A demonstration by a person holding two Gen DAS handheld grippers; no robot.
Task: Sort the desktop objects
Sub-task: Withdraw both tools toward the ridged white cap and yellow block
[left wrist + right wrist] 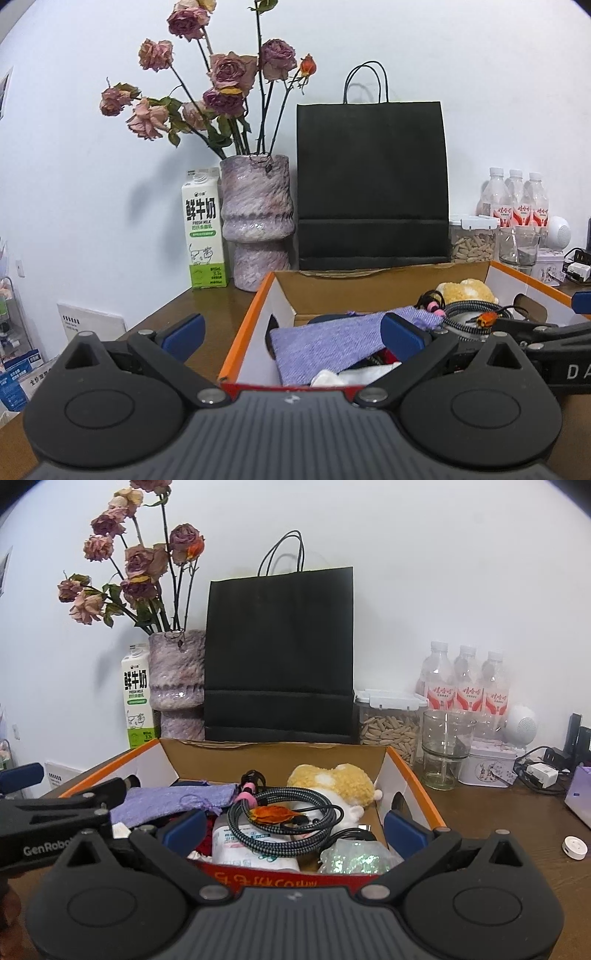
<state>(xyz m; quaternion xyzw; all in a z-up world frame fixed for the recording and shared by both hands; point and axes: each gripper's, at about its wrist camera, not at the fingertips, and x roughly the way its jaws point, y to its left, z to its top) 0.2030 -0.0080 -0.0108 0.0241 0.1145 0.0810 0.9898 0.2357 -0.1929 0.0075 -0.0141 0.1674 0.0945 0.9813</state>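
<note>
The left tongs point(293, 334) are standing wide open with nothing between their blue tips, hovering over the near left corner of an open cardboard box point(258, 310) with an orange rim. The right tongs point(293, 829) are gaping just as wide and holding nothing, hanging over the near edge of the same box, with the left tongs showing at their left side.

Directly ahead of the right tongs, inside the box, a coiled braided cable point(284, 819) is lying on a white packet point(240, 845), with a dried orange flower head point(275, 813) resting on top of the coil. Just to the right of that a crinkly glittering bundle point(354, 858) is sitting against the box's near wall, and beyond the cable a yellow plush toy point(332, 781) is lying toward the far wall. To the left, ahead of the left tongs, a purple cloth point(328, 343) is lying tilted over the other contents.

Past the box, on the brown tabletop point(498, 812), a black paper bag point(280, 653) is standing upright against the wall, with a mottled purple vase point(256, 221) of wilted roses point(229, 74) and a milk carton point(203, 229) to its left. To its right are standing a jar of seeds point(389, 727), an empty glass point(445, 742) and three water bottles point(467, 679), and a small white round disc point(574, 847) is lying well to the right of the right tongs
</note>
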